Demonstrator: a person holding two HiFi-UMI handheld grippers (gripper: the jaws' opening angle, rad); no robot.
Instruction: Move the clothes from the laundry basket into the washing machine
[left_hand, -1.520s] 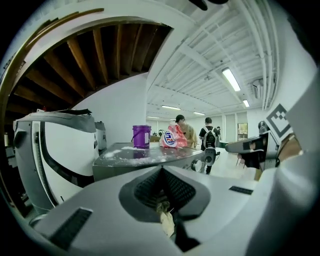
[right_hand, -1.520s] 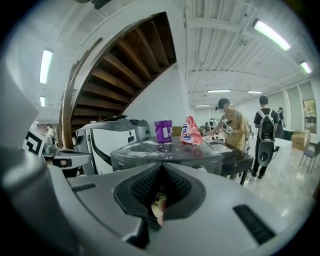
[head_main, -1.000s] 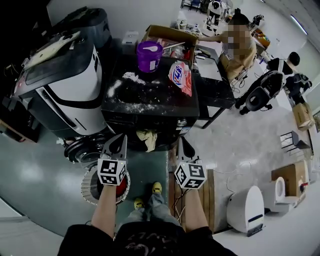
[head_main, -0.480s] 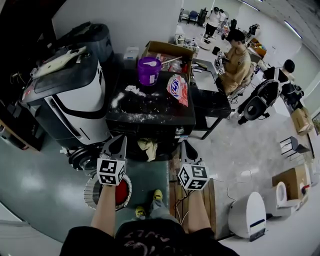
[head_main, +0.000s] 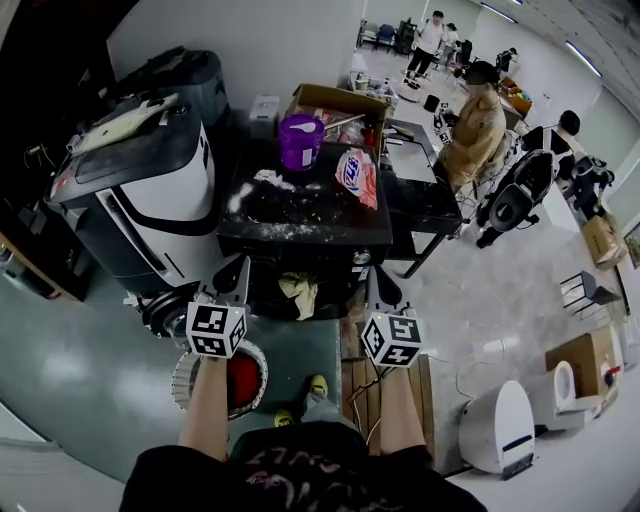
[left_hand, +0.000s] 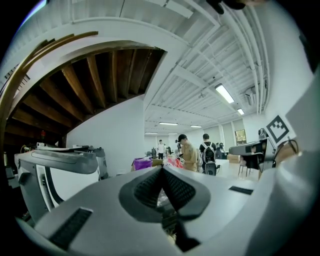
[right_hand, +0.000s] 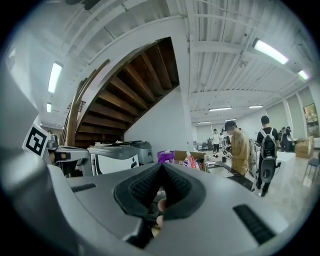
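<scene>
Overhead, held level side by side: left gripper and right gripper, facing the black washing machine. Red clothes lying in the white laundry basket on the floor, under the left gripper. Left gripper view: pads pressed together, nothing between. Right gripper view: pads likewise closed, empty.

Left gripper and right gripper point toward the black washing machine.

Nothing legible here.
The red-and-white plastic pouch bears a blue logo, too blurred to read; the dark shirt has pale print, likewise unreadable.
</scene>
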